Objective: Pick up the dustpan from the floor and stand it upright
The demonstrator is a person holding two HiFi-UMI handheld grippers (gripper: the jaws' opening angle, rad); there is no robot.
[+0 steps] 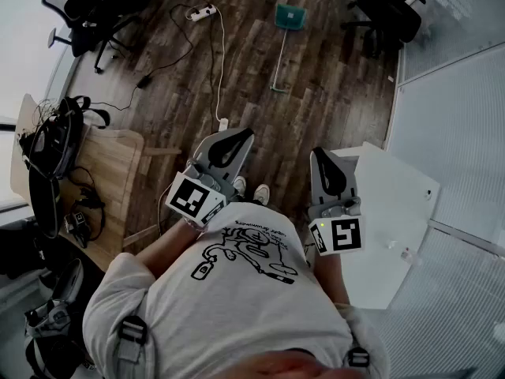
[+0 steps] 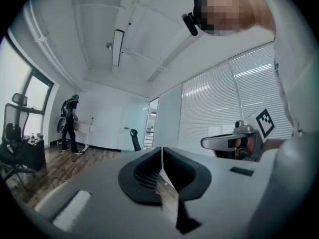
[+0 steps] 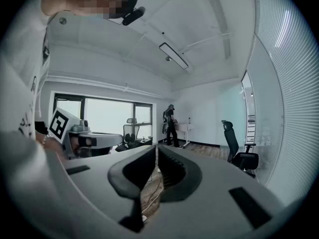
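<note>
The dustpan is teal with a long thin handle. It lies flat on the dark wood floor far ahead of me in the head view, and neither gripper view shows it. I hold both grippers level at chest height, well short of it. My left gripper is shut with nothing between its jaws, and its own view shows them pressed together. My right gripper is also shut and empty. Each gripper view shows the other gripper beside it.
A white power strip with a cable lies on the floor left of the dustpan. Office chairs stand at the far left and far right. A wooden desk is at my left, a white table at my right. A person stands far off.
</note>
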